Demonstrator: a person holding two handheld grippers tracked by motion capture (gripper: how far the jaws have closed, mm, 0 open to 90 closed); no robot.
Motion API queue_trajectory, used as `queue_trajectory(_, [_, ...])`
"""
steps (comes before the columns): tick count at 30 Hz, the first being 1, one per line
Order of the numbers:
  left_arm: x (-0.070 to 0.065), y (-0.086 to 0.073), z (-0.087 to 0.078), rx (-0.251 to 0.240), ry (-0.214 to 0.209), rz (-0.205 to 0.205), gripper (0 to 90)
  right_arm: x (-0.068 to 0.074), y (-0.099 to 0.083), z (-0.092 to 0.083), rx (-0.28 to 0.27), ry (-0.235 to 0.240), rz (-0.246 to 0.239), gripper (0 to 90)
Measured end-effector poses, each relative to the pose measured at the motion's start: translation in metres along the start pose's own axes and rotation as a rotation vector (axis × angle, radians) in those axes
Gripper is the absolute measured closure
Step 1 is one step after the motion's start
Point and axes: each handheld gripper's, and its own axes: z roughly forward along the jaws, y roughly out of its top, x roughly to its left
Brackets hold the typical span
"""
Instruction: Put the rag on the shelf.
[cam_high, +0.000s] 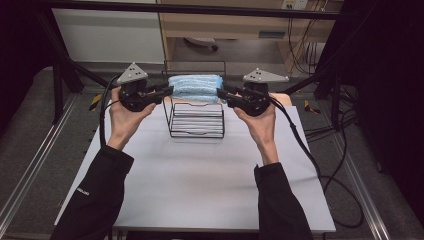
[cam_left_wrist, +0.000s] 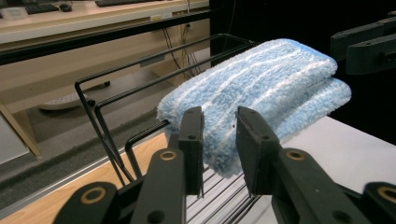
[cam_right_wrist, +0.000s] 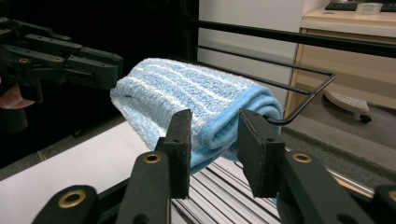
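A folded light-blue towel (cam_high: 195, 87) (cam_left_wrist: 261, 88) (cam_right_wrist: 196, 98) lies across the top of a black wire rack (cam_high: 196, 120) (cam_left_wrist: 107, 126) (cam_right_wrist: 303, 88) at the far middle of the white table (cam_high: 200, 180). My left gripper (cam_high: 167, 91) (cam_left_wrist: 219, 126) is at the towel's left end and my right gripper (cam_high: 222, 93) (cam_right_wrist: 212, 126) at its right end, both pointing inward. Each pair of jaws stands slightly apart, with the towel's edge in the gap and the pads not pressing on it. The right gripper (cam_left_wrist: 364, 46) also appears across the towel in the left gripper view, and the left gripper (cam_right_wrist: 93, 65) in the right gripper view.
The person's two forearms in black sleeves come in from the near edge of the table. Cables trail from both grippers over the table's sides. A black frame bar and wooden furniture stand behind the rack. Metal rails run along the floor on both sides.
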Motion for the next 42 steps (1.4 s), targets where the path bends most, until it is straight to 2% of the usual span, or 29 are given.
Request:
queue_trajectory(7, [0.002,0.000,-0.007,0.008,0.010,-0.008,64.3,-0.001,0.003,-0.007,-0.005,-0.012,-0.002,58.2])
queue_trajectory(11, [0.003,-0.005,-0.011,0.026,0.014,-0.014,57.8,-0.001,0.003,-0.012,0.004,-0.028,-0.005,47.0])
queue_trajectory(17, [0.007,-0.019,-0.020,0.060,0.016,-0.030,47.7,-0.002,-0.003,-0.020,0.014,-0.024,0.009,30.0])
queue_trajectory(19, [0.009,-0.025,-0.023,0.073,0.016,-0.037,44.3,-0.003,-0.007,-0.022,0.029,-0.034,0.010,24.5])
queue_trajectory(21, [0.010,-0.031,-0.027,0.079,0.033,-0.035,40.6,-0.004,-0.012,-0.026,0.037,-0.046,0.002,21.4])
queue_trajectory(24, [0.013,-0.040,-0.032,0.080,0.039,-0.044,36.4,-0.009,-0.020,-0.029,0.048,-0.044,0.020,16.9])
queue_trajectory(30, [0.013,-0.056,-0.040,0.113,0.048,-0.045,26.0,-0.016,-0.035,-0.038,0.075,-0.040,0.032,10.0])
queue_trajectory(34, [0.010,-0.069,-0.046,0.107,0.049,-0.044,20.9,-0.019,-0.047,-0.044,0.092,-0.032,0.034,6.5])
queue_trajectory(37, [0.007,-0.084,-0.048,0.109,0.043,-0.053,17.3,-0.021,-0.058,-0.048,0.105,-0.027,0.045,5.0])
queue_trajectory(42, [0.004,-0.109,-0.053,0.139,0.041,-0.063,11.4,-0.027,-0.083,-0.054,0.141,-0.034,0.061,2.2])
